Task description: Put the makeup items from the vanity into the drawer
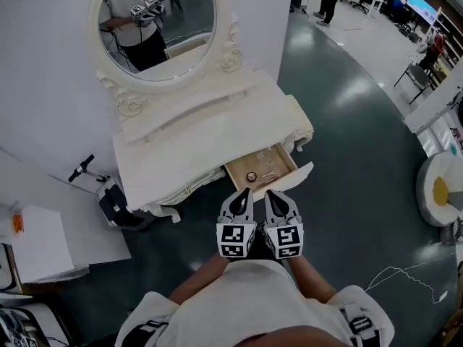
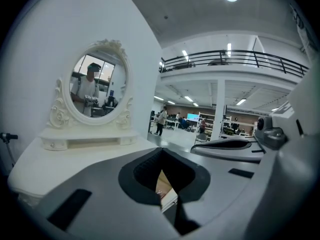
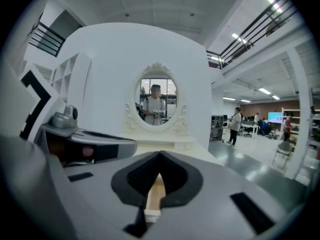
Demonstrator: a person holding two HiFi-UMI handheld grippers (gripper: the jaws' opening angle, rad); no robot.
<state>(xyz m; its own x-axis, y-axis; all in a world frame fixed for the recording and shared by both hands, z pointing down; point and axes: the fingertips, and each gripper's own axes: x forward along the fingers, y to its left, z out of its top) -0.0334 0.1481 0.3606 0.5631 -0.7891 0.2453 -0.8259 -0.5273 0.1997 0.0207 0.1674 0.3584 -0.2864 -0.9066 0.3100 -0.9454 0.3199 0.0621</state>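
Now both my left gripper (image 1: 244, 194) and right gripper (image 1: 273, 195) are clenched on nothing, at six o'clock of the open drawer (image 1: 236, 176), where the makeup items (image 1: 252, 177) lie. A careless push toward twelve could ram its front panel and jolt them.

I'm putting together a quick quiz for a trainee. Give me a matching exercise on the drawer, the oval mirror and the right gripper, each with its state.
Things:
1 drawer
2 oval mirror
3 right gripper

States:
A jaws shut, nothing held
B pulled open, small items inside
C shows a reflection

Pairs: 1-B; 2-C; 3-A
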